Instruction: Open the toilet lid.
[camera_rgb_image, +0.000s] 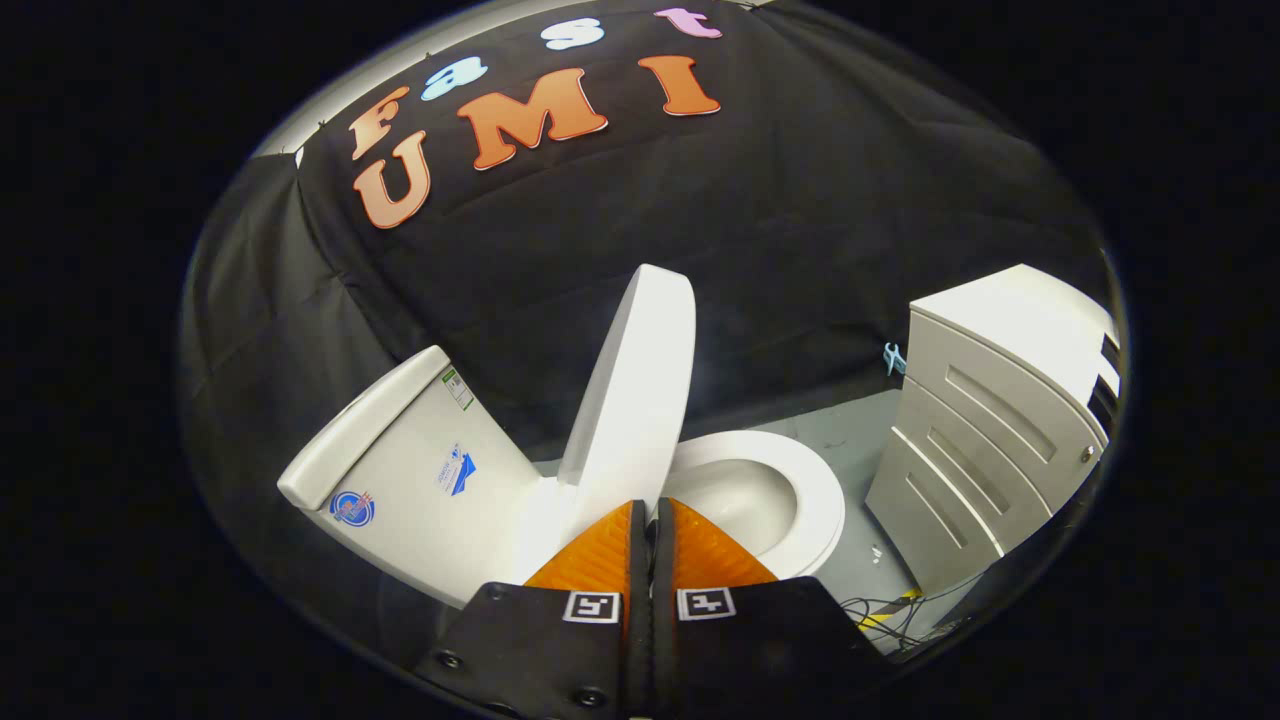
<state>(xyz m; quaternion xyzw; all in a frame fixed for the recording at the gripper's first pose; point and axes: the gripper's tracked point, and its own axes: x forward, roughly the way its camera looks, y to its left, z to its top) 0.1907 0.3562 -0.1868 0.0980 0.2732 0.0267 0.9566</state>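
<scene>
Tongs have both fingers pressed together, with nothing held between them. Just ahead of the fingertips stands the toilet lid, lifted up nearly upright, its lower edge touching or almost touching the tips. Beyond the fingers, to the right, is the open seat and bowl. To the left is the tank. Farther right stands a white cabinet, with cables on the floor near it.
</scene>
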